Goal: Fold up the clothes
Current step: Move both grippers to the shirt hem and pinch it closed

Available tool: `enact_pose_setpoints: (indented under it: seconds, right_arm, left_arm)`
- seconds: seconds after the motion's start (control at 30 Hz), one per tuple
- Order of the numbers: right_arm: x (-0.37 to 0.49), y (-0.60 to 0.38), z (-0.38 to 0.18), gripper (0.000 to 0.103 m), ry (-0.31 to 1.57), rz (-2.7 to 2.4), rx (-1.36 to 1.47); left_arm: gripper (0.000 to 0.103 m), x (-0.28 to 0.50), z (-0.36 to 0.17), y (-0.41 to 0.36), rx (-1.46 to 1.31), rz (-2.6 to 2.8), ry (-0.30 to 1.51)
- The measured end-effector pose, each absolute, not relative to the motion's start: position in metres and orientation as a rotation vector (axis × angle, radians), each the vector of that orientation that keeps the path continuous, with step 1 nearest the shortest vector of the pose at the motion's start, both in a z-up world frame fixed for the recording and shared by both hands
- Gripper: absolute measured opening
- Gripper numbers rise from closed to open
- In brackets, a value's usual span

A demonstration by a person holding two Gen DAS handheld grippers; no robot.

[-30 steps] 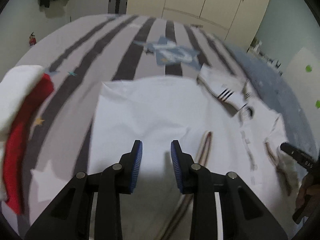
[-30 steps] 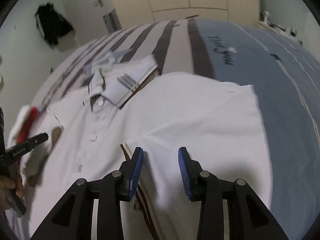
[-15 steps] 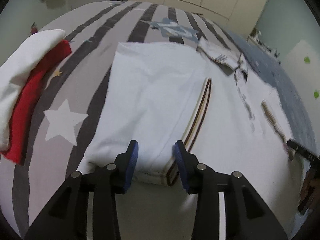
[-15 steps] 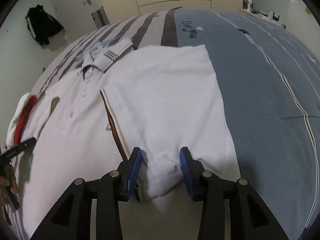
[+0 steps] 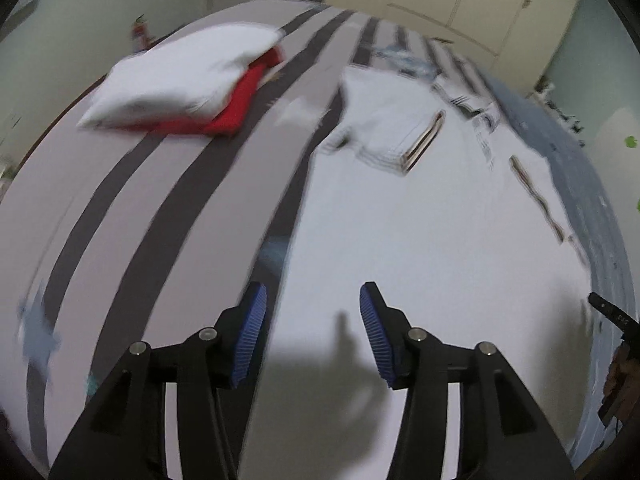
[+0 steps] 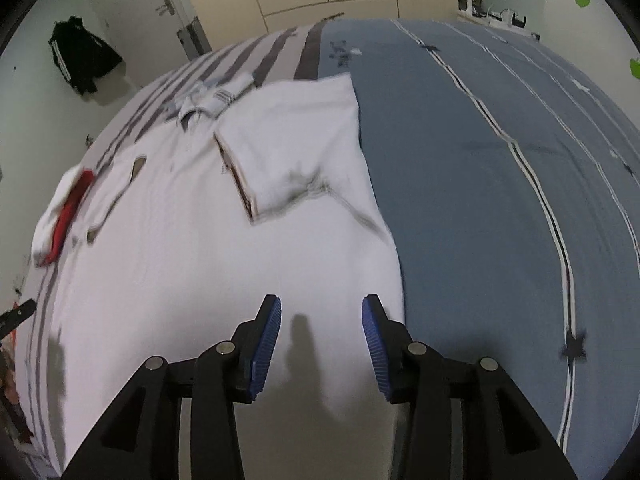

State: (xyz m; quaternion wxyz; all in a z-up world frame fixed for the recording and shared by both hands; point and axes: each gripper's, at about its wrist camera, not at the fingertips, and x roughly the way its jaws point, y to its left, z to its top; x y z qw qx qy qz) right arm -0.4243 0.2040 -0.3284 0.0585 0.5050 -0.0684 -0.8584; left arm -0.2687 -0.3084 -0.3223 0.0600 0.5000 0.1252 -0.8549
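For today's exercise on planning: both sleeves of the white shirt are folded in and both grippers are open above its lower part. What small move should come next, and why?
Probably lower both grippers to the shirt's bottom hem and pinch it. The left gripper and right gripper hang open and empty, and the long body still lies unfolded on the bed.

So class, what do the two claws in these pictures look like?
The left claw and the right claw look alike: black angular plastic arms jointed with round silver bolts, each with two fingers faced with blue ribbed pads. No cables or sleeves show.
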Motion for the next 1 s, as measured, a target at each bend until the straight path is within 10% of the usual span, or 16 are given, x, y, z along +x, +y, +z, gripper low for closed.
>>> enact_pose_setpoints:
  seconds: [1.0]
  right_arm:
    - [-0.150,0.237,-0.367,0.045,-0.215,-2.588,1.671]
  left_arm:
    - [0.046,-0.052,-0.372,-0.301,1.716,-2.585,0.292]
